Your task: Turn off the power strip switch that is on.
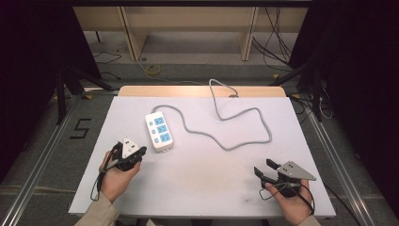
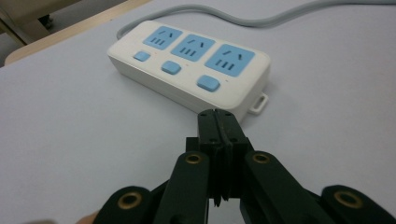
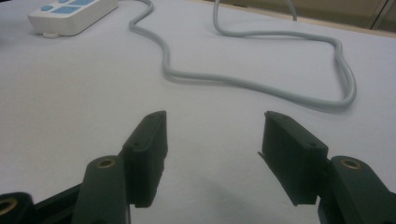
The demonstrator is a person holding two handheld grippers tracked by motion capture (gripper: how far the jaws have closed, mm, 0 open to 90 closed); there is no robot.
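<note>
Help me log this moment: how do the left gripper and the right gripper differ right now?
The left gripper has its jaws pressed shut with nothing between them; the right gripper stands wide open. The left gripper points at the power strip close ahead; the right gripper sits farther off, facing the looping grey cable. Both are hand-held above the table, holding nothing.

The person's left hand (image 1: 116, 176) comes in from the bottom left of the high view, a beige sleeve (image 1: 96, 214) at the wrist, wrapped around the black two-jaw left gripper (image 1: 140, 151), which carries a pale three-cornered plate on top and points up and to the right. In the left gripper view its jaws are pressed flat together with nothing between them. The right hand (image 1: 291, 203) enters at the bottom right, holding the black two-jaw right gripper (image 1: 264, 167) under a grey three-cornered plate, aimed up and to the left. Its jaws stand wide apart and empty, and a black cable loops beside the hand.
</note>
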